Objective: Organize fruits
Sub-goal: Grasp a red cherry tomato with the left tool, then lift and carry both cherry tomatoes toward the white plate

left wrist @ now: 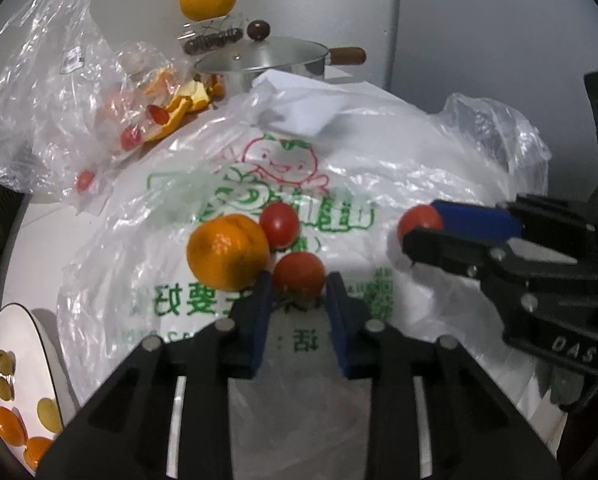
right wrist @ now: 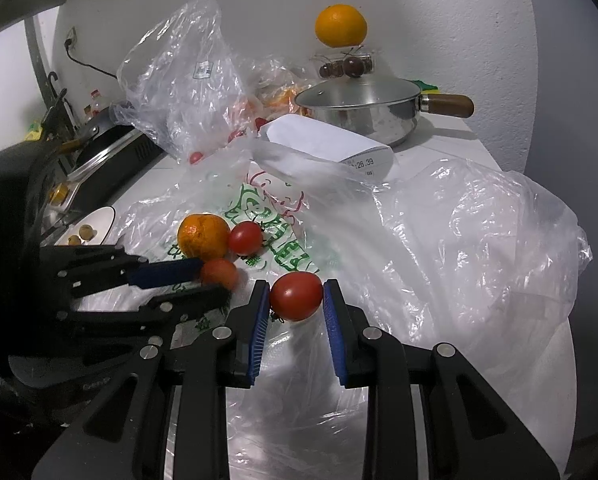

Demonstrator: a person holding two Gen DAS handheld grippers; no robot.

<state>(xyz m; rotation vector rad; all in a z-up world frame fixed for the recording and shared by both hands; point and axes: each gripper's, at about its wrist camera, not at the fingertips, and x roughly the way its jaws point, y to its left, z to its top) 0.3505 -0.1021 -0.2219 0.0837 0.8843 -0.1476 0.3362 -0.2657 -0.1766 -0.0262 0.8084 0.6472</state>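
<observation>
On a white plastic bag with green print [left wrist: 351, 184] lie an orange [left wrist: 228, 251] and a cherry tomato [left wrist: 279, 225] side by side. My left gripper [left wrist: 299, 285] is shut on a second cherry tomato [left wrist: 299, 274], touching the orange; this shows in the right wrist view too [right wrist: 218, 273]. My right gripper [right wrist: 296, 294] is shut on a third cherry tomato [right wrist: 296, 296], a little to the right; from the left wrist view that tomato [left wrist: 419, 220] sits at the gripper's tip. The orange [right wrist: 203, 236] and loose tomato [right wrist: 245, 237] also show there.
A white plate [left wrist: 49, 364] at the left holds oranges and small yellow fruits. At the back stand a steel pan with lid [right wrist: 363, 110], an orange on a clear box [right wrist: 341, 26], a receipt [right wrist: 331, 144] and clear bags with peel and tomatoes [left wrist: 59, 92]. A stove [right wrist: 103, 160] is at the left.
</observation>
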